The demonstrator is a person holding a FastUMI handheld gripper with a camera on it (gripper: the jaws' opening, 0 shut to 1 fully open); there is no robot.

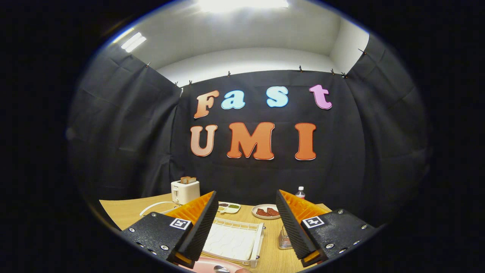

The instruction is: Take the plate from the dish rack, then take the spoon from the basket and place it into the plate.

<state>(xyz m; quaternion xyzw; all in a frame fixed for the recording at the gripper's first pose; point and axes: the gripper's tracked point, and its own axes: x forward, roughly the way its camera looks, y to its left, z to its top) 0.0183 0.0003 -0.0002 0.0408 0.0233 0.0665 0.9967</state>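
My gripper [246,195] is open, raised above the wooden table [125,214], with nothing between its fingers. Below and between the fingers lies the white dish rack [235,239], which holds no dishes. Nearer than the rack, close under the fingers' bases, a pink plate [206,264] rests on the table, partly cut off from sight. A shiny metal spoon [221,269] lies on it; just its bowl shows. A small wire basket [284,239] stands right of the rack, partly hidden behind the right finger.
A white toaster [185,191] with bread in it stands at the back left, its cord trailing on the table. Beyond the rack sit a small divided dish [229,207], a plate of reddish food [266,212] and a bottle [300,192].
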